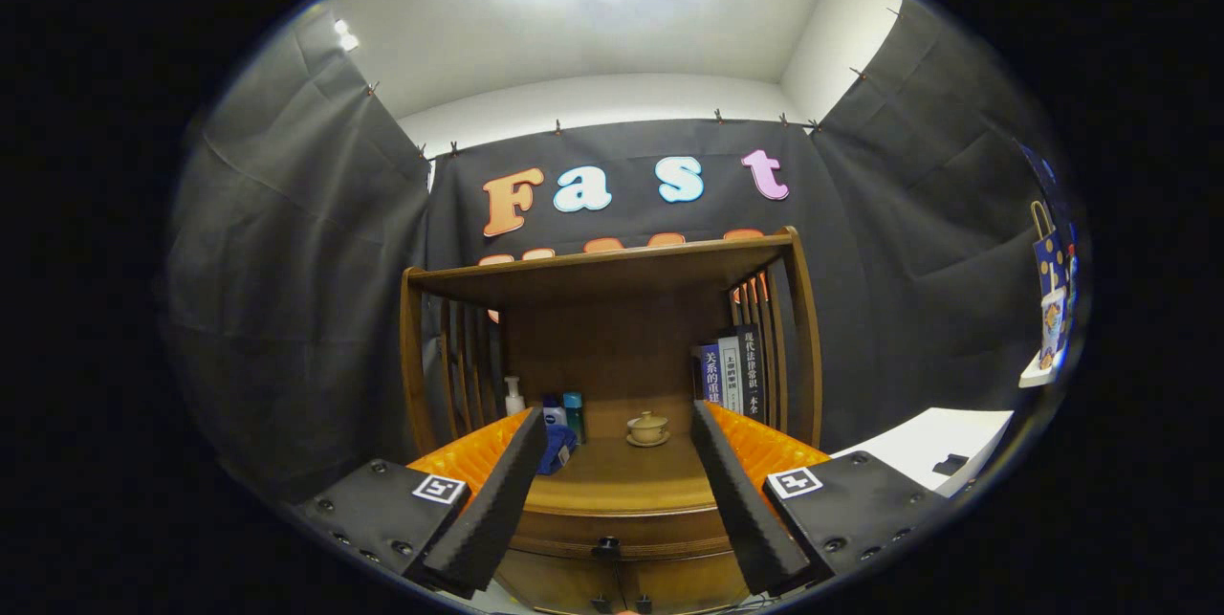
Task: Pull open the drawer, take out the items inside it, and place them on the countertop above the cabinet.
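Observation:
A wooden cabinet [612, 309] stands ahead with a countertop [622, 481] and a slatted shelf frame above it. Its drawer [622, 534] sits under the countertop and looks closed, with a small dark knob [606, 548] low between my fingers. My gripper [619, 424] is open, its fingers spread wide on either side of the countertop's front, nothing between them. On the countertop, beyond the fingers, rests a small lidded tea cup on a saucer [647, 428]. What the drawer holds is hidden.
At the countertop's back left stand a white pump bottle [513, 397] and small tubes [572, 414], with a blue item [555, 450] by the left finger. Books [732, 374] stand upright at the back right. A white table [932, 448] lies to the right, with a paper bag [1050, 256] above it.

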`<action>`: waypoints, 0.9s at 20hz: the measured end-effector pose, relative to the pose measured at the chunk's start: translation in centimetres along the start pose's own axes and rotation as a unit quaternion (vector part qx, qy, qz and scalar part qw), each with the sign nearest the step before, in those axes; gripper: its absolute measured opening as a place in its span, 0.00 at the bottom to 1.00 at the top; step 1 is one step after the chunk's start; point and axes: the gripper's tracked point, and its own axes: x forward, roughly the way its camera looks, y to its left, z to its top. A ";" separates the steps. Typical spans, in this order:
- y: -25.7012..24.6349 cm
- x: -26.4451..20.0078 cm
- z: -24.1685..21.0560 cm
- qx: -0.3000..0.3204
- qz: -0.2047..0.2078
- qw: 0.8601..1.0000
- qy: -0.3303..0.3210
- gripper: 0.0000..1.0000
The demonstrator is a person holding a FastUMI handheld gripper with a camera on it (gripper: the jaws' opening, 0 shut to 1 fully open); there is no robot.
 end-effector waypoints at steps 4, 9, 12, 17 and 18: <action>1.0 0.6 -1.3 0.019 0.020 1.000 0.010 0.99; 1.6 2.8 -3.2 0.012 0.016 1.000 0.014 1.00; 2.6 3.9 -5.1 0.019 0.029 0.999 0.015 1.00; 3.0 6.2 -12.3 0.007 0.031 0.998 0.055 1.00; 2.9 6.8 -13.9 -0.001 0.029 0.997 0.065 1.00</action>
